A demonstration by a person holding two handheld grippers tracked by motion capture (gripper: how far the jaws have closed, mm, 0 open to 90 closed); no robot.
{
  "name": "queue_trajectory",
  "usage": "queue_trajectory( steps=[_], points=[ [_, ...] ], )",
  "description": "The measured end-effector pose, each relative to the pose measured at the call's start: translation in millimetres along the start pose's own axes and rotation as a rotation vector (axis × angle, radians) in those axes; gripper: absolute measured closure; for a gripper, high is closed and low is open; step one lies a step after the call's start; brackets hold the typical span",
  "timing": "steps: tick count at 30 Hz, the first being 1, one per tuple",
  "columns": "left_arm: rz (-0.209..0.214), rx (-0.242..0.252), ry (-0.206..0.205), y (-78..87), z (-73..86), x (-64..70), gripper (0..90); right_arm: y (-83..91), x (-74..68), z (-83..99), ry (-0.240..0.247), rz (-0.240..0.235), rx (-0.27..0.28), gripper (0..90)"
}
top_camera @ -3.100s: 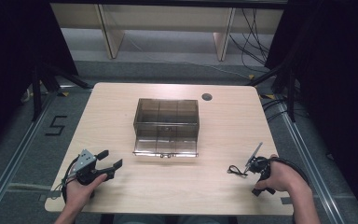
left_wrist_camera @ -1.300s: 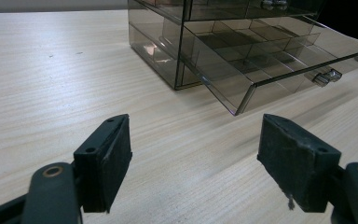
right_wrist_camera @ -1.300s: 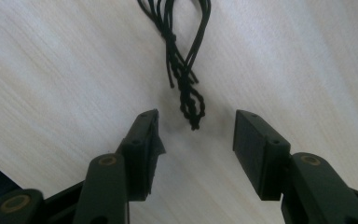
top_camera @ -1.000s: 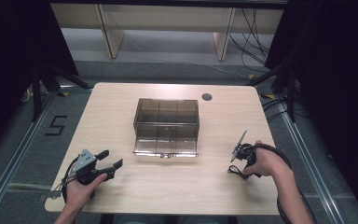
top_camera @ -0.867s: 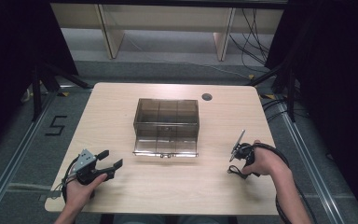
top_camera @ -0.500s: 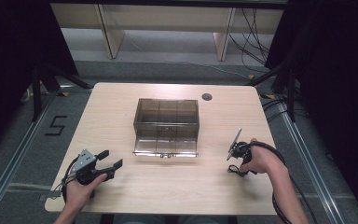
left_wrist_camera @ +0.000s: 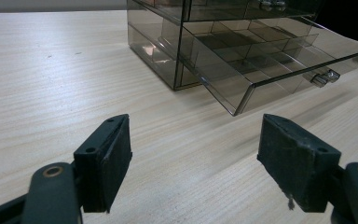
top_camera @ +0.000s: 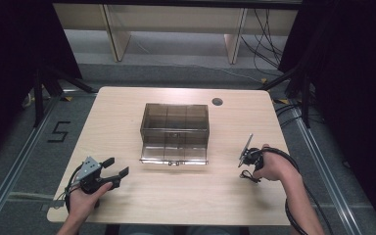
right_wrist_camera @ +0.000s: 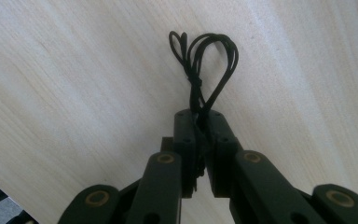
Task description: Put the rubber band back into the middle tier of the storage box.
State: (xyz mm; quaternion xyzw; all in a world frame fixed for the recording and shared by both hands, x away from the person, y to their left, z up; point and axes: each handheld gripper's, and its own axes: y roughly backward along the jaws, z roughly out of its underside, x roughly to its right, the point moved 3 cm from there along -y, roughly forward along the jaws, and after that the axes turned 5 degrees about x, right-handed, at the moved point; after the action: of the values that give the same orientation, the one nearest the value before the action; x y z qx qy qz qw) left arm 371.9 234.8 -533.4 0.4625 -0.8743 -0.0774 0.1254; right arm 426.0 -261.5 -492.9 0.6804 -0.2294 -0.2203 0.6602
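Right gripper (right_wrist_camera: 200, 135) has its jaws clamped on a bundle of thin black cord (right_wrist_camera: 204, 60), held just above the table (top_camera: 176, 196) right of the smoky plastic drawer box (top_camera: 175, 125). Left gripper (left_wrist_camera: 196, 163) sits spread wide, near-left, holding nothing.

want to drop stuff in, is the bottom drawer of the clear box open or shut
Open. The bottom drawer is pulled out past the front of the smoky clear box, its handle toward the person, and its divided compartments look empty.
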Motion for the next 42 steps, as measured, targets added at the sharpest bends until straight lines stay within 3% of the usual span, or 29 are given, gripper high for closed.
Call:
queue_trajectory(
  steps=[9,10,12,14,15,19,22,32,35,42],
  points=[
    [0.000,0.001,0.000,0.1,0.0,-0.1,25.0,7.2,-2.8,-2.1,-0.004,0.001,0.016,86.4],
    [0.000,0.002,0.000,0.0,0.0,-0.2,24.9,9.2,-2.7,-3.6,0.022,-0.011,0.033,86.6],
    [0.000,0.002,0.001,0.0,0.0,-0.2,25.0,10.7,-3.6,-4.1,0.021,-0.007,0.034,86.6],
    [0.000,0.003,0.001,-0.1,0.0,-0.2,24.9,13.2,-7.5,-6.2,-0.009,-0.008,0.032,86.6],
    [0.000,0.004,0.001,-0.1,0.0,-0.2,24.9,13.9,-5.4,-7.1,0.026,-0.002,0.039,86.6],
    [0.000,0.000,0.000,0.1,0.0,-0.2,24.9,18.0,-7.6,-10.8,0.041,0.002,0.049,86.6],
    [0.000,0.000,0.000,0.0,0.0,-0.1,24.9,19.7,-11.6,-14.0,0.027,0.000,0.051,86.7],
    [0.001,0.000,0.000,0.0,0.0,0.1,24.9,25.4,-13.8,-22.7,0.074,0.009,0.062,86.8],
    [0.001,0.002,0.001,0.1,0.0,0.1,24.9,26.4,-17.4,-25.1,0.056,0.005,0.062,86.8],
    [0.001,0.000,-0.001,0.0,0.0,0.2,24.9,27.3,-18.7,-30.3,0.086,0.004,0.052,86.9]
  ],
)
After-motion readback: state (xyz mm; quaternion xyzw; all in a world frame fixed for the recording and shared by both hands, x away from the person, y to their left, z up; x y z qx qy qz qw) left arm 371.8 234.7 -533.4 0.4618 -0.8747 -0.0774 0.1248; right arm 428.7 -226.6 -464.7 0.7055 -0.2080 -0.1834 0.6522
